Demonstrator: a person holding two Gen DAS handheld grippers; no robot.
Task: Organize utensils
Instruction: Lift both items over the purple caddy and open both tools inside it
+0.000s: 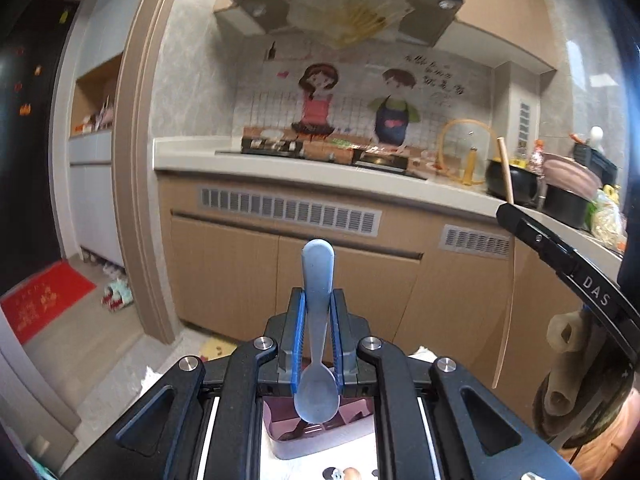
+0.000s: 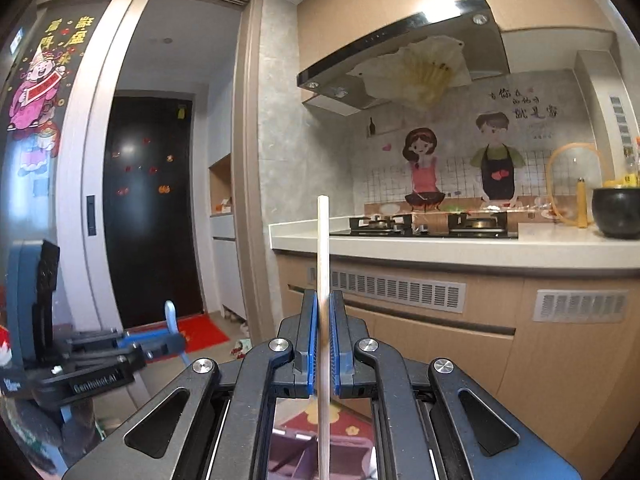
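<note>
Pale blue plastic spoon (image 1: 318,320) clamped upright between the blue pads of the left gripper (image 1: 318,300), handle toward twelve o'clock, bowl hanging at six over a pink plastic compartment tray (image 1: 280,436). Pale wooden chopstick (image 2: 323,280) pinched vertically in the closed right gripper (image 2: 323,300), tip at twelve, lower end running past six o'clock over the same pink tray (image 2: 352,452). Both held well short of the white countertop edge (image 2: 440,250); open air ahead to the tan cabinet doors (image 1: 340,280). Black gas hob (image 2: 428,226) at one o'clock. Open doorway and red doormat (image 1: 44,304) at nine.
</note>
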